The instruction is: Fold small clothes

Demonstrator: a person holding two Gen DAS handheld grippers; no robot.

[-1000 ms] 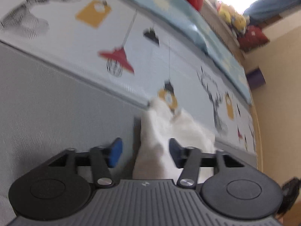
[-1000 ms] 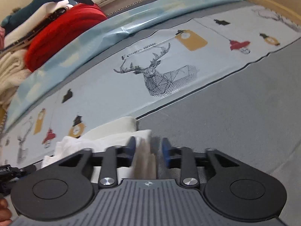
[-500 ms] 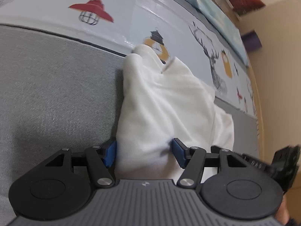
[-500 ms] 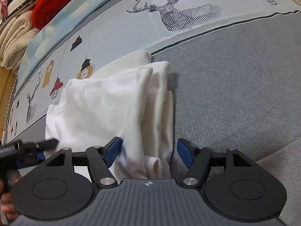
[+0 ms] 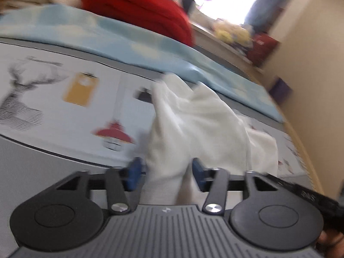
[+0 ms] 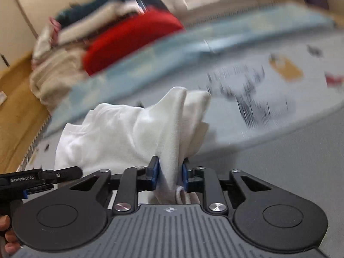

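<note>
The right tongs point(image 6: 169, 177) are clenched on a bunched edge of the white garment point(image 6: 120, 133), while the left tongs point(image 5: 165, 173) straddle another fold of it, pads spread and released. The cloth drapes over the printed bedsheet point(image 5: 64, 111); beyond lie a pale blue sheet point(image 5: 120, 34) and a red blanket point(image 6: 131, 40), nothing blocking

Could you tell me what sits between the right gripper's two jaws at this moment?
A bunched edge of the white garment sits there, pinched by the right gripper; the right wrist view shows it.
</note>
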